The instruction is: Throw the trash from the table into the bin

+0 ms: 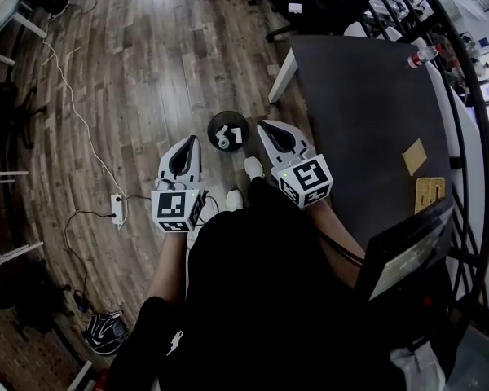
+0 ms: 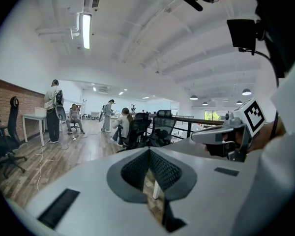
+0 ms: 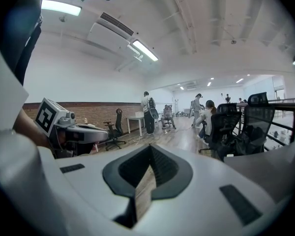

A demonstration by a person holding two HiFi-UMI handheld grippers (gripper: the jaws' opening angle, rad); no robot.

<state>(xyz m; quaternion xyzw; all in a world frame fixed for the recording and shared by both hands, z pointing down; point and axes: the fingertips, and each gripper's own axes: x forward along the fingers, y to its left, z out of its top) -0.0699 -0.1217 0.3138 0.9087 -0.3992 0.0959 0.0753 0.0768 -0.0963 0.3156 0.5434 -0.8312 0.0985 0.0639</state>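
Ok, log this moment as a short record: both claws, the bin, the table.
left claw: shut, empty
right claw: shut, empty
bin: on the wood floor beside the table, white trash inside
table: dark top
left on table: bottle at far corner; tan card and wooden piece near right edge

- left gripper (image 1: 193, 142) and right gripper (image 1: 266, 127): light grey shells, black pad linings, cubes with black-and-white square markers.
- bin (image 1: 213, 124): black, with white trash (image 1: 235, 136) inside.
- table (image 1: 359, 112): dark grey top, white leg (image 1: 282, 76).
- floor (image 1: 147, 55): brown streaky wood planks.
- card (image 1: 414, 156): tan.
- brick wall (image 2: 14, 90): reddish brown.
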